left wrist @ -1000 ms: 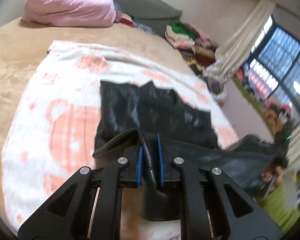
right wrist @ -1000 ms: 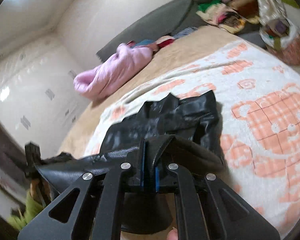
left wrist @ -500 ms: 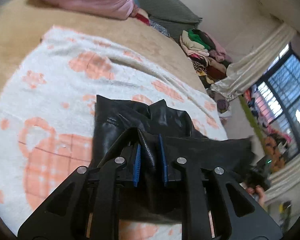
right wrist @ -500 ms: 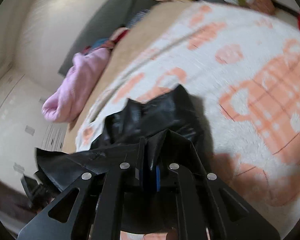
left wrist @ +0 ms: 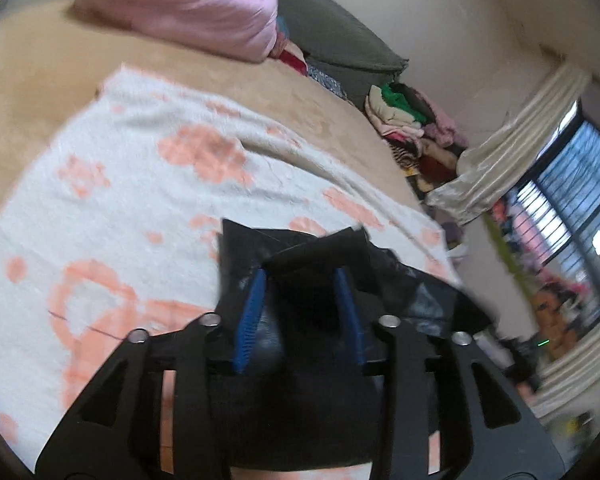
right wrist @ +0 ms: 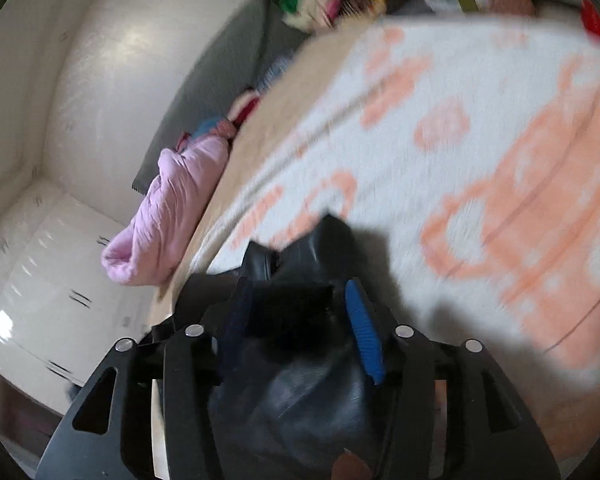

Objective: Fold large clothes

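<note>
Black leather garment (left wrist: 300, 256) lying bunched on the white-and-orange blanket (left wrist: 112, 200) over the bed. Left claw (left wrist: 300, 284) opening, blue pads apart, garment between them but no longer pinched. Right claw (right wrist: 296, 296) likewise opening over the same garment (right wrist: 320, 240), leather loose between its pads. Pink quilt (left wrist: 188, 4) far back.

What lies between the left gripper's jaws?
In the left wrist view, black garment fabric lies between the opening jaws of the left gripper, the blue pads clear of it.
</note>
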`<state>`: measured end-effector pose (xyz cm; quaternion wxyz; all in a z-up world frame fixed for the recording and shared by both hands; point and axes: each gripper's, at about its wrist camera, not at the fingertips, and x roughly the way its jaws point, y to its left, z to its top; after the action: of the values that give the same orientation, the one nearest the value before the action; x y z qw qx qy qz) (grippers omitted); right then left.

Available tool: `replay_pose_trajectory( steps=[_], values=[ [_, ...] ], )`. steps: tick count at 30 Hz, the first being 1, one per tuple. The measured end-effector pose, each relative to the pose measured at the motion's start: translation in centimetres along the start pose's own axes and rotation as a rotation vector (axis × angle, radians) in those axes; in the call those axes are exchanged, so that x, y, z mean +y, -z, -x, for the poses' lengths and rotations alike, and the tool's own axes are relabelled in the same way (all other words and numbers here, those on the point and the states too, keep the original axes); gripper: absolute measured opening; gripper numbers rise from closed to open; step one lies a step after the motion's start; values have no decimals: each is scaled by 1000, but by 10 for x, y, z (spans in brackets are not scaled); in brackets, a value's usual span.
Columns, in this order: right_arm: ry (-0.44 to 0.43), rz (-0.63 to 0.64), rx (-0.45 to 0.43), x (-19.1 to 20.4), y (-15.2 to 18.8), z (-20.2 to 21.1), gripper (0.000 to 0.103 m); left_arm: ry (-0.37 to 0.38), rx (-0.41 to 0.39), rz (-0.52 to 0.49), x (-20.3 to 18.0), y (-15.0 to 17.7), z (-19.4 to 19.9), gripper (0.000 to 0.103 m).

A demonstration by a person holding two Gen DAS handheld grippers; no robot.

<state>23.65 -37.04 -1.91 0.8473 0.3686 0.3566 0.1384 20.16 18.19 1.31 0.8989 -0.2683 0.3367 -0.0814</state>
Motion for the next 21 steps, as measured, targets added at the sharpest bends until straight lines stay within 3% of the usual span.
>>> replay_pose_trajectory(
  steps=[3,6,9,12,14,15,16,21],
  values=[
    [89,215,-50,26,6,13,61,-86,15,-123,-16,8,-6,49],
    [230,451,-55,53,19,2,66,-190,54,-247,-30,19,-25,50],
    [380,705,-29,76,39,-33,66,-239,74,-309,-35,24,-46,54],
    [415,795,11,79,46,-61,63,-288,91,-387,-41,29,-67,54],
    [436,787,34,74,44,-80,52,-323,90,-426,-43,31,-76,54],
    [445,777,38,71,43,-85,42,-340,86,-433,-43,31,-81,52],
    [443,765,44,67,42,-89,26,-339,83,-428,-41,30,-84,42],
    [402,721,-6,69,35,-80,6,-338,23,-424,-42,26,-75,6]
  ],
)
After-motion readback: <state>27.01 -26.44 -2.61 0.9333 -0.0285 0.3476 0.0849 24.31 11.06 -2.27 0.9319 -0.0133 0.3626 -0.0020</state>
